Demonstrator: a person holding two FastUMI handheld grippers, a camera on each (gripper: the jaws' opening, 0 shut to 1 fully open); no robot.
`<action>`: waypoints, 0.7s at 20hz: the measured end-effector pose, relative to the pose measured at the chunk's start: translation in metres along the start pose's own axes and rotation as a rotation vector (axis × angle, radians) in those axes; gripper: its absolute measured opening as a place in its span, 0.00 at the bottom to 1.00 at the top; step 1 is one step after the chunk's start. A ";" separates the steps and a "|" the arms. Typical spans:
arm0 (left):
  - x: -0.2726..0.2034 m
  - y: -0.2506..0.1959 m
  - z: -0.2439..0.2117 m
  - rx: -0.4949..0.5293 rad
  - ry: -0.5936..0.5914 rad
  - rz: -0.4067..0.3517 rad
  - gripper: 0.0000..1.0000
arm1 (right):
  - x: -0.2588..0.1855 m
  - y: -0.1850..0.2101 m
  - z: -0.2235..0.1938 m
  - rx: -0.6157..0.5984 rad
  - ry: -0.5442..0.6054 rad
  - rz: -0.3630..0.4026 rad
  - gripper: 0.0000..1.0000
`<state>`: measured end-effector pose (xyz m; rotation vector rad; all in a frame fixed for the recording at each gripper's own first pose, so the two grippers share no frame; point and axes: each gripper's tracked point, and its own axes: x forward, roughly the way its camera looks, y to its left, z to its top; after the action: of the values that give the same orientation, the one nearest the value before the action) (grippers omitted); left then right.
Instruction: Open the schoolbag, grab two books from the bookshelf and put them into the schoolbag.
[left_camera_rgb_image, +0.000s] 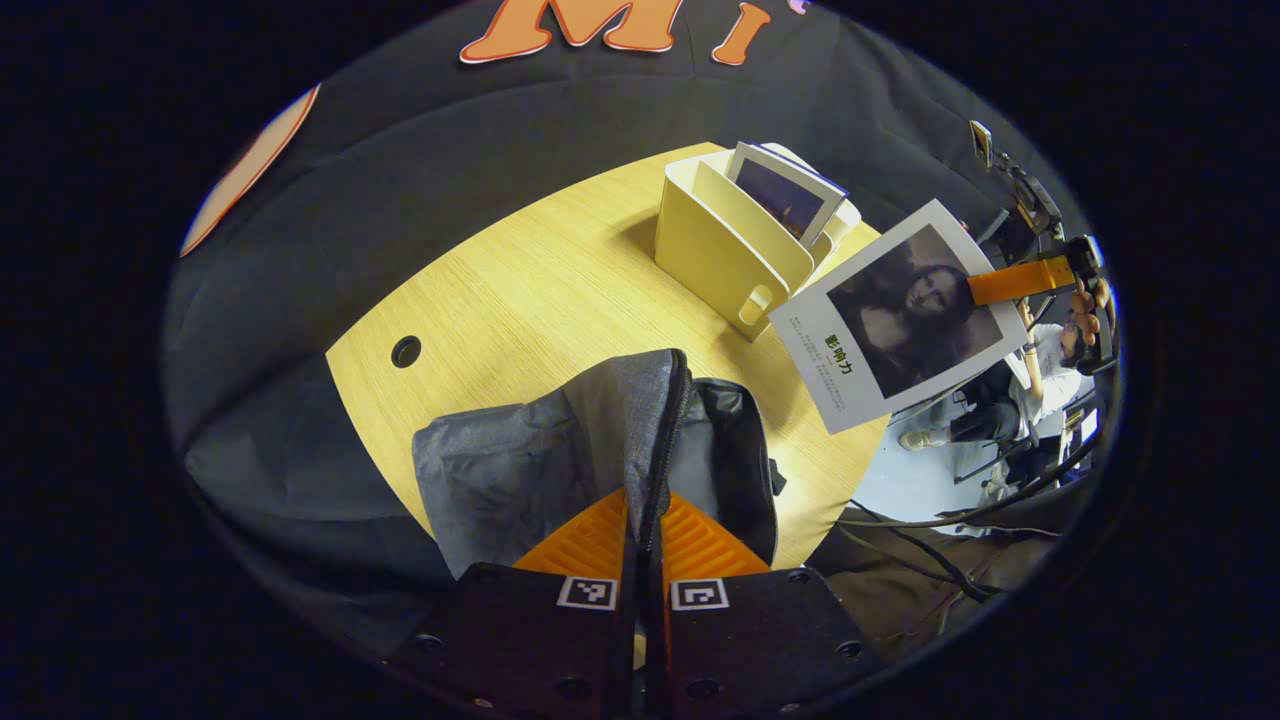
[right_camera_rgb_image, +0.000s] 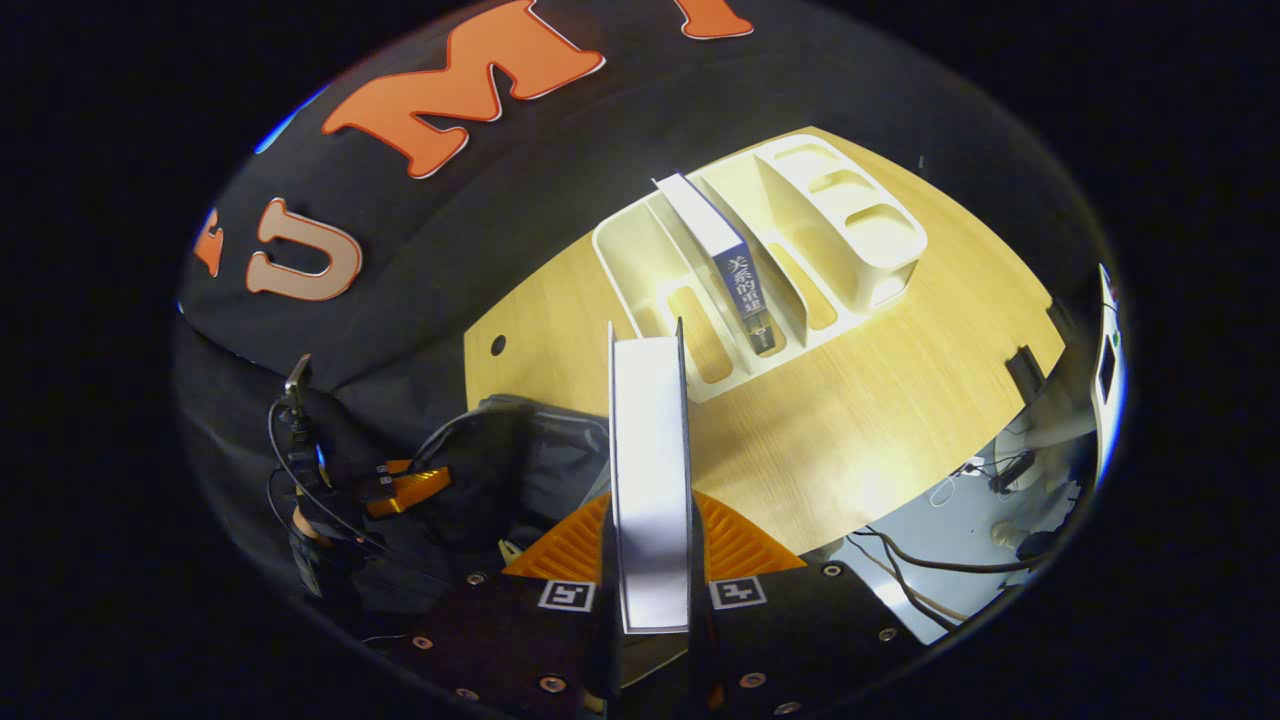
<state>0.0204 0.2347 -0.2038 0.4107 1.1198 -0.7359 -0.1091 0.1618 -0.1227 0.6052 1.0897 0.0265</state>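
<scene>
Bookshelf (right_camera_rgb_image: 760, 260): cream, slotted, at the counter's (right_camera_rgb_image: 880, 420) far edge by the booth wall; one book (right_camera_rgb_image: 735, 270) stands upright in a middle slot, other slots look empty. Schoolbag (left_camera_rgb_image: 560, 450): grey, at the near edge, zipper edge pulled up; contents can't tell. Left tool (left_camera_rgb_image: 645, 520): fingers together, pinching the schoolbag's zipper edge, holding the flap up. Right tool (right_camera_rgb_image: 650, 545): clamped on the second book (right_camera_rgb_image: 650, 450), both fingers on its covers, held in the air between bookshelf and schoolbag. In the left gripper view that book hangs cover-out past the counter's right edge.
</scene>
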 end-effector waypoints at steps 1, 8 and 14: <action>0.001 -0.001 0.001 -0.001 -0.001 0.003 0.06 | 0.002 0.006 0.001 -0.005 -0.009 0.023 0.27; -0.004 0.002 0.006 -0.026 -0.024 0.043 0.06 | 0.012 0.050 0.005 0.003 -0.028 0.215 0.27; -0.007 0.004 0.005 -0.075 -0.056 0.078 0.06 | 0.043 0.078 -0.020 0.050 0.029 0.315 0.26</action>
<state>0.0255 0.2366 -0.1954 0.3665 1.0697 -0.6313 -0.0841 0.2494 -0.1274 0.8189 1.0166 0.2831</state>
